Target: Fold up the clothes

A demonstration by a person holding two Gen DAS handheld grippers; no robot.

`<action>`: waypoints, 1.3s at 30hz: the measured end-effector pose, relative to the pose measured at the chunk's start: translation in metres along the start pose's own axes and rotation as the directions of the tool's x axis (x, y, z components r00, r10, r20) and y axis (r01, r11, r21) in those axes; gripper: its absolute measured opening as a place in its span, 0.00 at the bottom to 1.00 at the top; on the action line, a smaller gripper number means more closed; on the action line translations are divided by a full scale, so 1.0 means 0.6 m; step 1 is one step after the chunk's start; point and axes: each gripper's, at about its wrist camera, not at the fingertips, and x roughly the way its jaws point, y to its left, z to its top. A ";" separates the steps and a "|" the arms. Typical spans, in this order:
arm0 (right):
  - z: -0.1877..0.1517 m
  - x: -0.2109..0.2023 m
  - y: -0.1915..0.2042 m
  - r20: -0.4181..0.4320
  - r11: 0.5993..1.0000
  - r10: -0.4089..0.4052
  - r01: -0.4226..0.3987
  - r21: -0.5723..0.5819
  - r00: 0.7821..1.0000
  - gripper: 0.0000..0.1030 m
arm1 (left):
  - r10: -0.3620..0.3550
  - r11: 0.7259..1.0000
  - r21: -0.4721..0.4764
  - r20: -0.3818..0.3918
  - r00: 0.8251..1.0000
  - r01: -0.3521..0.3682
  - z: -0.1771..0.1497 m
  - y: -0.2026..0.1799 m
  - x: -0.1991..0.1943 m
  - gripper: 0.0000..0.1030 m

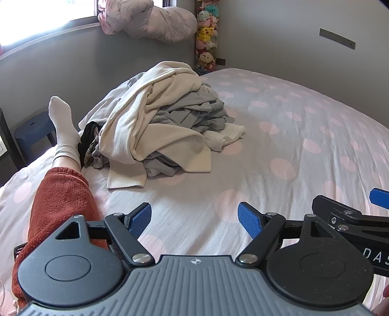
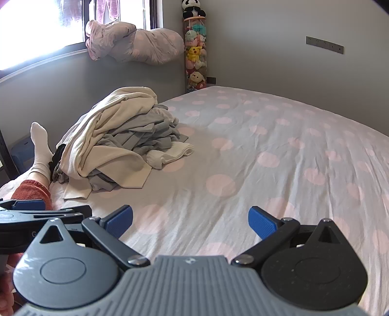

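Observation:
A heap of unfolded clothes (image 1: 167,121) lies on the bed ahead: a cream garment (image 1: 136,126) draped over grey ones (image 1: 194,114), a white piece (image 1: 228,136) at its right foot and a dark item (image 1: 88,138) at its left. The right wrist view shows the same heap (image 2: 121,143) far left of centre. My left gripper (image 1: 194,220) hovers open over bare sheet, well short of the heap, with nothing between its blue pads. My right gripper (image 2: 190,222) is likewise open and empty; its body shows at the left view's right edge (image 1: 352,218).
The bed (image 1: 291,145) wears a grey sheet with pink dots, wide and bare to the right. A person's leg in a rust trouser leg (image 1: 60,201) and white sock (image 1: 64,126) stretches along the left. A blue stool (image 1: 34,131), a toy column (image 1: 206,36) and a bundled duvet (image 1: 148,19) stand behind.

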 end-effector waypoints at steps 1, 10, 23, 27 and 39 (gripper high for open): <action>0.000 0.000 0.000 0.000 1.000 0.000 0.000 0.000 1.000 0.99 | 0.000 1.000 -0.001 -0.001 1.000 0.000 0.000 0.001 0.000 0.75; 0.002 0.005 0.002 -0.007 1.000 0.003 -0.003 0.001 1.000 0.99 | -0.002 1.000 -0.013 -0.009 1.000 0.002 -0.002 0.004 0.002 0.75; 0.012 0.026 0.013 -0.012 0.999 0.023 -0.023 -0.030 1.000 0.99 | 0.010 0.999 -0.034 -0.028 1.000 -0.011 0.006 0.015 0.020 0.74; 0.021 0.042 0.018 -0.018 0.998 0.043 -0.044 -0.033 0.999 0.99 | 0.012 0.998 -0.062 -0.033 0.999 -0.014 0.012 0.025 0.029 0.74; 0.058 0.084 0.051 0.006 0.992 0.108 -0.107 -0.073 0.994 0.99 | 0.070 0.994 -0.088 0.013 0.997 -0.068 0.044 0.055 0.045 0.74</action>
